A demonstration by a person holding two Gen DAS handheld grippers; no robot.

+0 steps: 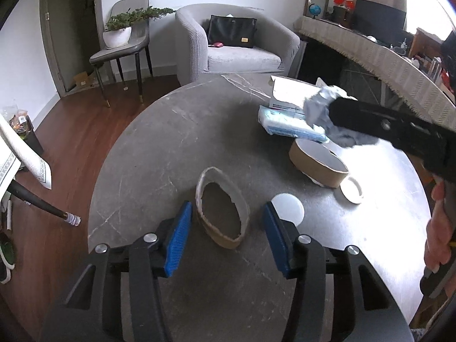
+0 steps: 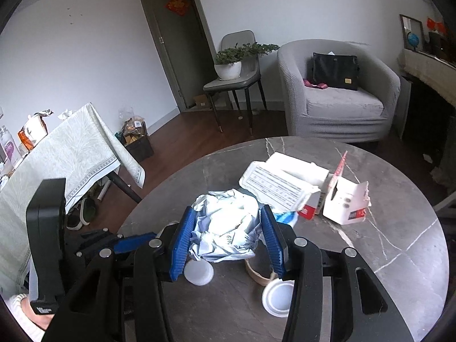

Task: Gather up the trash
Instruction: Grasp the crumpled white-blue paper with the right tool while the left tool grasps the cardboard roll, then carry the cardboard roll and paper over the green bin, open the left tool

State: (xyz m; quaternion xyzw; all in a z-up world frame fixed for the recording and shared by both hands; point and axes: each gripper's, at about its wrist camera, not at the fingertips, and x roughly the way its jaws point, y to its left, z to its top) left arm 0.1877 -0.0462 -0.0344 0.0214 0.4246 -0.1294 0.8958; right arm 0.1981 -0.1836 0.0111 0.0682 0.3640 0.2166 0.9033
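Observation:
On the round grey table [image 1: 171, 142] lies a torn brown cardboard ring [image 1: 222, 216]. My left gripper [image 1: 226, 208] is open around it, and the blue pads [image 1: 178, 239] stand a little off each side of it. My right gripper [image 2: 227, 211] is shut on a crumpled pale-blue wad of paper [image 2: 225, 228] and holds it above the table. In the left wrist view the wad [image 1: 319, 114] hangs at the upper right, at the tip of the black right gripper. A white ribbed lid [image 1: 287, 208] lies just right of the ring.
A brown paper bowl [image 1: 316, 165], a white lid [image 1: 352, 191], a blue tissue pack [image 1: 285, 122] and an open white box [image 2: 285, 182] lie on the table, with a torn white carton [image 2: 346, 202] beside them. A dark bin of wrappers [image 2: 136, 139] stands on the floor. An armchair [image 2: 336, 105] is behind.

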